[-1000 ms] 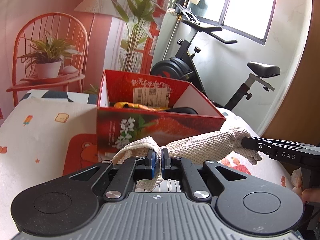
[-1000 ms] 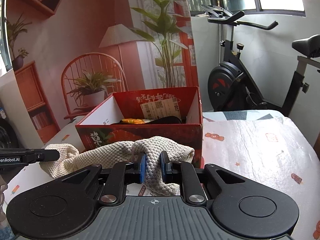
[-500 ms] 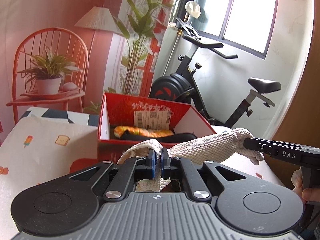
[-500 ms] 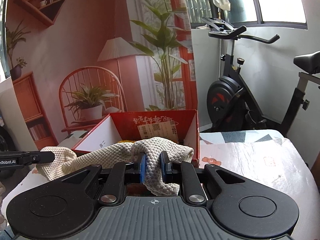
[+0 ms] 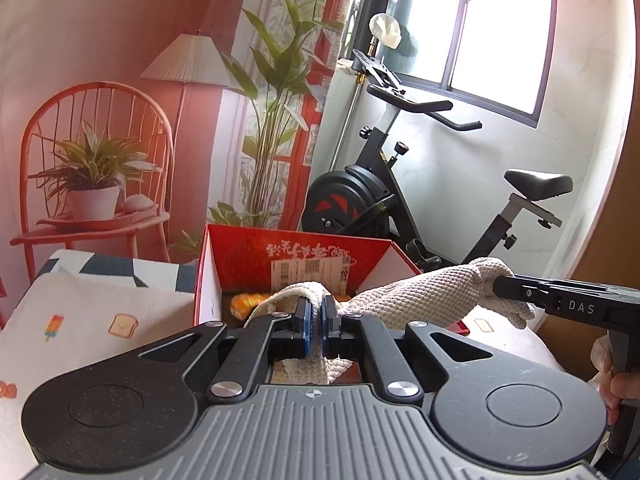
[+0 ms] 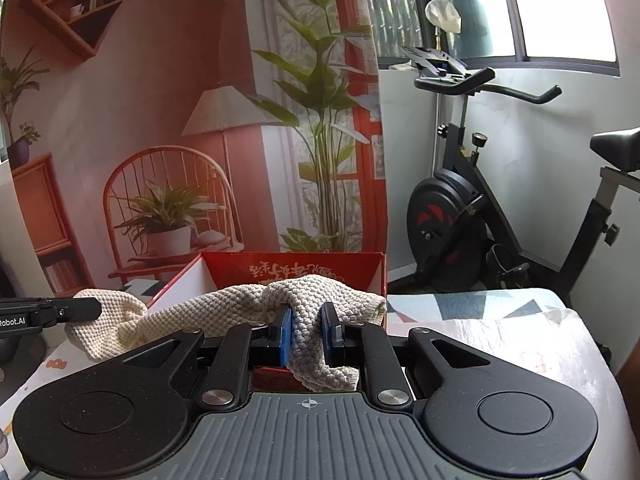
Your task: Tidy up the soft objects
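Left wrist view: the left gripper (image 5: 315,330) is filling the lower half of the frame, its blue pads (image 5: 306,326) pinching one end of the cream knitted cloth (image 5: 424,300).
Cloth, left wrist view: it is stretching from the centre of the frame out to the right edge, hanging in the air in front of and above the open red box (image 5: 296,256).
Right gripper, left wrist view: the right gripper (image 5: 516,289) is reaching in from the right edge, its black tip clamping the other end of the cloth.
Box contents: an orange soft item (image 5: 245,304) is lying inside the box, at the centre left, partly hidden behind the cloth.
Table: a white patterned tablecloth (image 5: 92,320) is showing at the lower left, under the box.
Right wrist view: the left gripper (image 6: 76,309) is coming in from the left edge, gripping the cloth's far end.
Cloth, right wrist view: the cloth (image 6: 224,312) is sagging slightly across the middle of the frame, in front of the red box (image 6: 296,266).
Right gripper, right wrist view: the right gripper (image 6: 308,334) is occupying the bottom of the frame, its blue pads (image 6: 285,332) squeezing a fold of the cloth, with a loose end drooping below them.
Background: an exercise bike (image 6: 472,208) is standing at the right of the frame.
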Tool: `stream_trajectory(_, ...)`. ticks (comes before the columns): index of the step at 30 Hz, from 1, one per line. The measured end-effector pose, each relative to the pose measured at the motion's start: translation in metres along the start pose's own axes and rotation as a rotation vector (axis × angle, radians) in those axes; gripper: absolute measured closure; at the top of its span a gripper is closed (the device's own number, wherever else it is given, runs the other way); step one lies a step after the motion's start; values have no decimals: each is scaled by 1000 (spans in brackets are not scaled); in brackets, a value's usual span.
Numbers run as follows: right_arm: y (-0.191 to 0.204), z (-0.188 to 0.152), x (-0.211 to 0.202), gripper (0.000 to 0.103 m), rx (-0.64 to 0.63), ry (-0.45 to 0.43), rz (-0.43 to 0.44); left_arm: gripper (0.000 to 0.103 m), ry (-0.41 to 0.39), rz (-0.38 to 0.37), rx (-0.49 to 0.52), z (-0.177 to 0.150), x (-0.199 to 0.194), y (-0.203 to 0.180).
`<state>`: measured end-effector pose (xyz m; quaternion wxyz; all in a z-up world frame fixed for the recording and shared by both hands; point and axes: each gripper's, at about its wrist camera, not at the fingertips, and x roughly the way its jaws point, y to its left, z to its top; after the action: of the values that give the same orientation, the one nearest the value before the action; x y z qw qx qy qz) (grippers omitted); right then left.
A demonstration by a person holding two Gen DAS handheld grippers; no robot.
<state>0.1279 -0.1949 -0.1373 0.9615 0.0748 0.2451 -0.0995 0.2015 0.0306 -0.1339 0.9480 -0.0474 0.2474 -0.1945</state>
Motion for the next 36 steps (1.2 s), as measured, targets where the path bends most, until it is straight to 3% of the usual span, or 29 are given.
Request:
stream_trajectory(26,-32,54,104,89,-25,47,-25,97,17,40,-55,44,80,21)
stream_trajectory(36,-29,39,159,89,-45,156,-37,97,118,82,-26,47,127,29)
